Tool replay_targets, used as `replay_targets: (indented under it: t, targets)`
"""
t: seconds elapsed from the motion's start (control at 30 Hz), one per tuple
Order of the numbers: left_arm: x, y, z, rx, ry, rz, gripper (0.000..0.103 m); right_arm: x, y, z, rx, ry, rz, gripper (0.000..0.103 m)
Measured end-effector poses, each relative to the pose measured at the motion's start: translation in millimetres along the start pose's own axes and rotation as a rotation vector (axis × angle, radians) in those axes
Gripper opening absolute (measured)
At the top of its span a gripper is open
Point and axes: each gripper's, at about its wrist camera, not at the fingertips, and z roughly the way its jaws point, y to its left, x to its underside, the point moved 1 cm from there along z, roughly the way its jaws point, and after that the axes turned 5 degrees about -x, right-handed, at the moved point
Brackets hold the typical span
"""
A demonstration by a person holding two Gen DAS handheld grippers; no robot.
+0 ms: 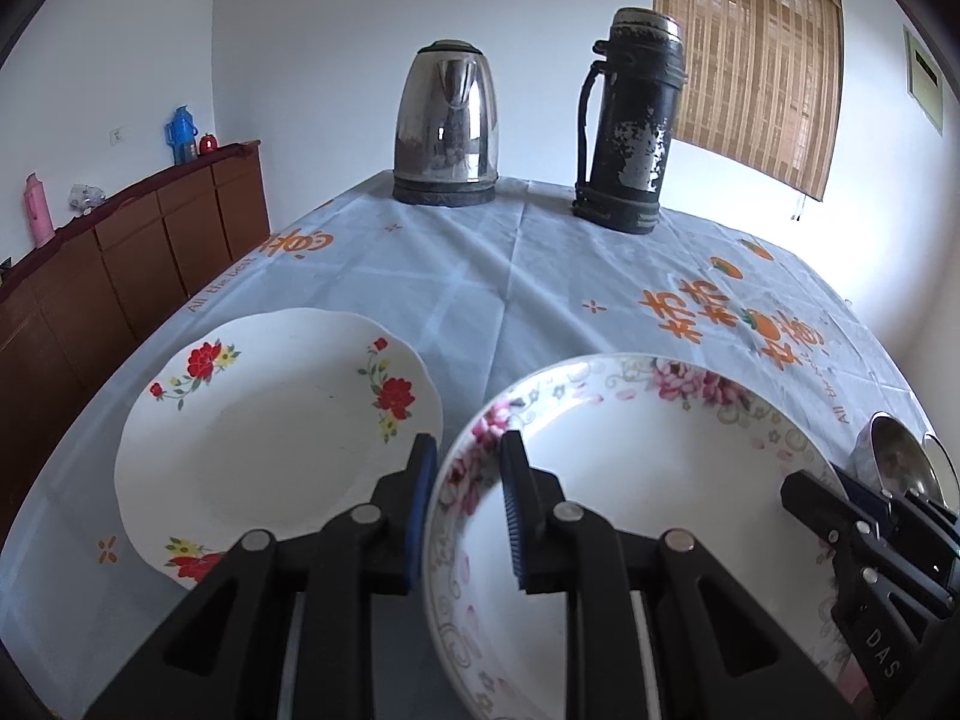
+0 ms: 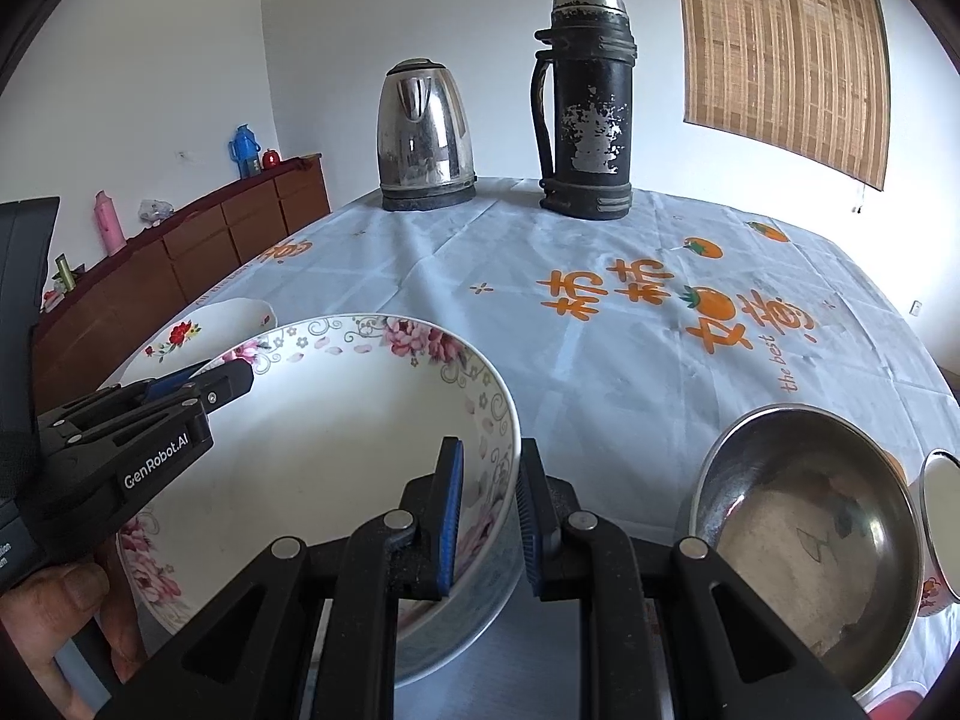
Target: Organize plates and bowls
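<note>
A large white bowl with pink flowers is held between both grippers above the table. My left gripper is shut on its left rim, one finger inside and one outside. My right gripper is shut on its right rim; it also shows in the left wrist view. A white plate with red flowers lies on the table just left of the bowl. A steel bowl sits to the right, with a second dish at the edge.
A steel kettle and a black thermos stand at the table's far end. The table has a pale cloth with orange print. A wooden sideboard stands along the left wall.
</note>
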Motion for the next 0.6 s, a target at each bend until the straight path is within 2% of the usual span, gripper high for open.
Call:
replay_targets:
  t: [0.6]
  targets:
    - [4.1,-7.8,7.1,0.000,0.020,0.035,0.019,3.6,-4.7,5.7,0.025,0.019,0.000,0.019]
